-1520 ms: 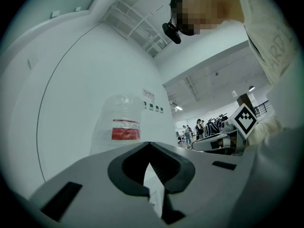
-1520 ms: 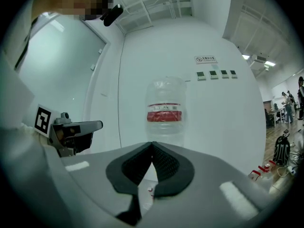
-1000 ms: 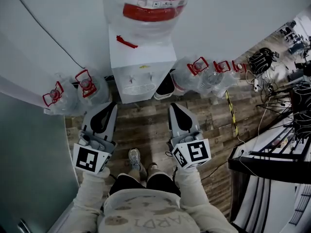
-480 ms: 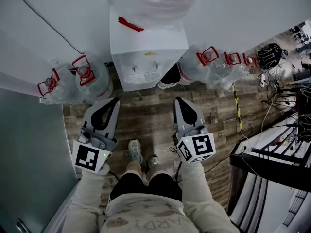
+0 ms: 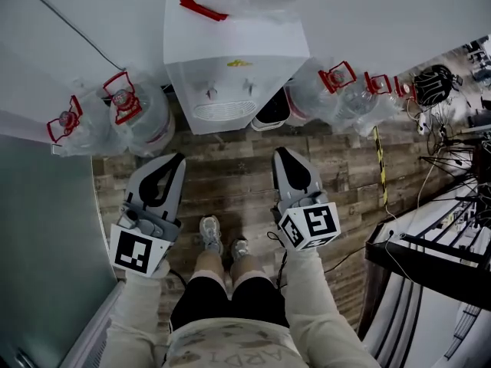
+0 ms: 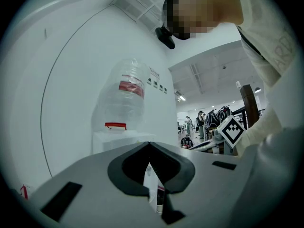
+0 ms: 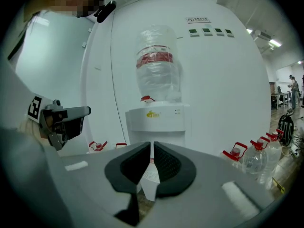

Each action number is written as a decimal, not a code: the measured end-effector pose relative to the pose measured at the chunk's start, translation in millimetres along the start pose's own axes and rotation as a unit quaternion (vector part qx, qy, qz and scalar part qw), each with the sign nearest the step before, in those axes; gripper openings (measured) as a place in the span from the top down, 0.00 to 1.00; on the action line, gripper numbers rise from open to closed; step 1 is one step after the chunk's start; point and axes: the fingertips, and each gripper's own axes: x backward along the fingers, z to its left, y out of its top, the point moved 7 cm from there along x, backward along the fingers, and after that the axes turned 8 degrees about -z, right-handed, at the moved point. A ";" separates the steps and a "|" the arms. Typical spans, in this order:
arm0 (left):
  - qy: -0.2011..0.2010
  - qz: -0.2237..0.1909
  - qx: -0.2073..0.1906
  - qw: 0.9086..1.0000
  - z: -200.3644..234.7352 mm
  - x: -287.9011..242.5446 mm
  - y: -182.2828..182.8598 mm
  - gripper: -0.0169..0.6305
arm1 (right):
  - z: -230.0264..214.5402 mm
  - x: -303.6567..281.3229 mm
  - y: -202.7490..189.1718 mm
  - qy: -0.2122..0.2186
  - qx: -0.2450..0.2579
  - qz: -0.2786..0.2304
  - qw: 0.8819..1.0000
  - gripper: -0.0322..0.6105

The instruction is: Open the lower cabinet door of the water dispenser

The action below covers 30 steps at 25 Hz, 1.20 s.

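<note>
Water dispenser (image 5: 238,52) stands untouched; left gripper (image 6: 149,144) fingers closed empty, right gripper (image 7: 152,145) fingers opening slightly, empty.

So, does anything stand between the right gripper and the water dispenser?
Nothing visible: only wooden floor lies between the right gripper, its empty jaws opening, and the water dispenser. The bottles stand at its sides.

A brown wood-plank floor (image 5: 230,176) carries everything. A white water dispenser (image 5: 230,75) stands on it against the wall. Clear plastic water bottles with red handles stand to its left (image 5: 132,121) and right (image 5: 331,96). A dark bin (image 5: 270,113) sits just beside the dispenser. A yellow-and-black striped strip (image 5: 380,167) lies at the right, and the person's grey shoes (image 5: 209,232) stand at centre.
</note>
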 end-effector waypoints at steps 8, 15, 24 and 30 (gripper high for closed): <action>0.004 -0.023 -0.017 1.000 -1.9 7.0 -45.3 0.97 | -22.6 -12.2 -66.2 0.005 -0.021 0.014 1.000 0.88; 0.007 -0.023 -0.028 0.999 -2.0 8.3 -110.2 0.97 | -45.1 -29.6 -135.6 0.017 -0.022 0.015 0.999 0.84; 0.019 -0.031 -0.035 0.999 0.4 9.4 -205.4 0.97 | -81.9 -51.9 -232.6 0.022 -0.017 0.006 1.000 0.80; -0.009 -0.061 -0.063 0.996 3.0 4.3 -266.7 0.97 | -107.7 -78.9 -302.9 0.029 -0.022 -0.001 0.999 0.76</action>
